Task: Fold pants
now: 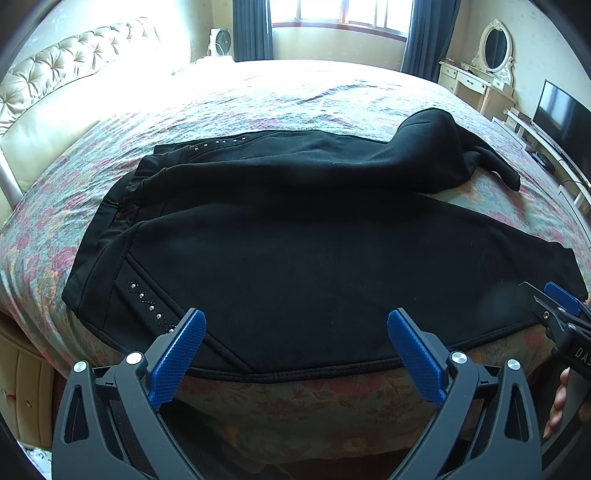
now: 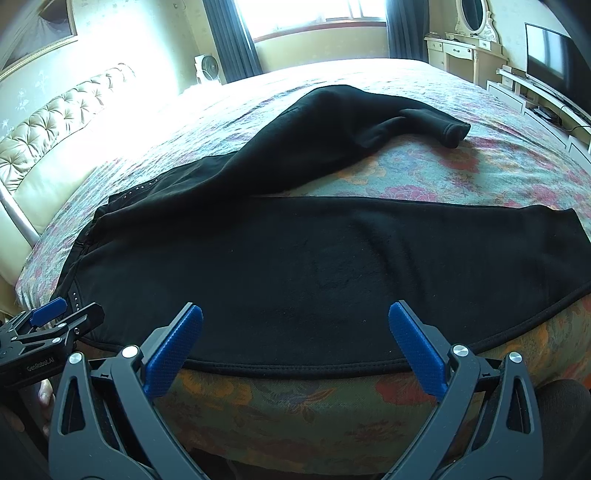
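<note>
Black pants (image 1: 295,243) lie spread across a floral bedspread (image 1: 258,103), waistband to the left with rows of studs, legs running right. The near leg (image 2: 332,273) lies flat along the bed's front edge; the far leg (image 2: 332,133) is bunched and bent, its cuff at the right. My left gripper (image 1: 295,332) hovers open over the near hem by the hip, nothing between its blue pads. My right gripper (image 2: 295,328) is open too, over the near leg's lower edge. Each gripper shows at the other view's margin: the right gripper (image 1: 554,306), the left gripper (image 2: 55,317).
A tufted cream headboard (image 1: 55,74) stands at the left. Beyond the bed are a window with dark curtains (image 1: 343,14), a white fan (image 1: 221,40), a dressing table with an oval mirror (image 1: 491,55) and a TV (image 1: 561,110) on a low unit at the right.
</note>
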Tool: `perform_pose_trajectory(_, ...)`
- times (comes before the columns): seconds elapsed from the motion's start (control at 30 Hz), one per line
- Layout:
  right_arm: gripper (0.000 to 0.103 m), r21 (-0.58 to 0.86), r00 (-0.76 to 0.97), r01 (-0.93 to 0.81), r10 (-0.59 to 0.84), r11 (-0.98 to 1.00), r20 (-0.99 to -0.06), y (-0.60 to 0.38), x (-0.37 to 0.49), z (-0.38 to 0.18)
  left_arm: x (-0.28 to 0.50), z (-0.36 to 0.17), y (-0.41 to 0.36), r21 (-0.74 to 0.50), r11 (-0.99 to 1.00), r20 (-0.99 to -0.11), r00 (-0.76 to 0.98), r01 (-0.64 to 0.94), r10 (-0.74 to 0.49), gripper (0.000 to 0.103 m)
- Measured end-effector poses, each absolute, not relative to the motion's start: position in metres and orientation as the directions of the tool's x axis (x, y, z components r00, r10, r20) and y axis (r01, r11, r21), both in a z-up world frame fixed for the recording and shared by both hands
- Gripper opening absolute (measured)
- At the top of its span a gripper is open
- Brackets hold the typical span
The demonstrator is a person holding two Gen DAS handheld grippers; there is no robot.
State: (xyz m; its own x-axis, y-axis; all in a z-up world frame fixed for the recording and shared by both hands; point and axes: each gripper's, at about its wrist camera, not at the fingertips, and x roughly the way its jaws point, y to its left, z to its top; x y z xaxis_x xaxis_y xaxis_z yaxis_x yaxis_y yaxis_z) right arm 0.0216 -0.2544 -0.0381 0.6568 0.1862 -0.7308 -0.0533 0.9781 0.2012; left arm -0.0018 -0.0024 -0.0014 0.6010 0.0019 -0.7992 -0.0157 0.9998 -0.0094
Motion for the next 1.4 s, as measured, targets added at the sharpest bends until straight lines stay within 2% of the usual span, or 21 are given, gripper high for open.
perform_pose_trajectory(0.43,0.101,0.214,0.642,-0.052,0.197,0.976,-0.741,-0.254,0.023,-0.045,-0.001,-0.006,-0.004,-0.006,1.0,-0.802,0.597,-0.011,0.001,0.099)
perform_pose_trajectory(0.7,0.101,0.259,0.58,-0.037,0.232,0.965,-0.781,-0.253,0.028,-0.05,0.002,-0.011,-0.004,0.079,0.997,-0.838,0.541,-0.008,0.07,0.099)
perform_pose_trajectory(1.03,0.101,0.243,0.591,-0.047,0.223,0.969,-0.775,-0.252,0.033,-0.053,0.003,-0.012,-0.004,0.073,0.997,-0.819,0.571,-0.007,0.064,0.099)
perform_pose_trajectory(1.17,0.101,0.245,0.593,-0.054,0.228,0.968,-0.772,-0.25,0.04,-0.052,0.007,-0.002,0.007,-0.073,0.996,-0.804,0.588,0.046,-0.086,0.099)
perform_pose_trajectory(1.27,0.101,0.25,0.589,-0.064,0.239,0.966,-0.772,-0.246,0.046,-0.051,0.006,0.024,0.03,-0.145,0.988,-0.689,0.71,0.061,-0.145,0.099)
perform_pose_trajectory(1.4,0.101,0.25,0.574,-0.093,0.257,0.964,-0.778,-0.238,0.056,-0.052,0.041,0.022,0.073,-0.311,0.936,-0.742,0.573,0.165,-0.347,0.099)
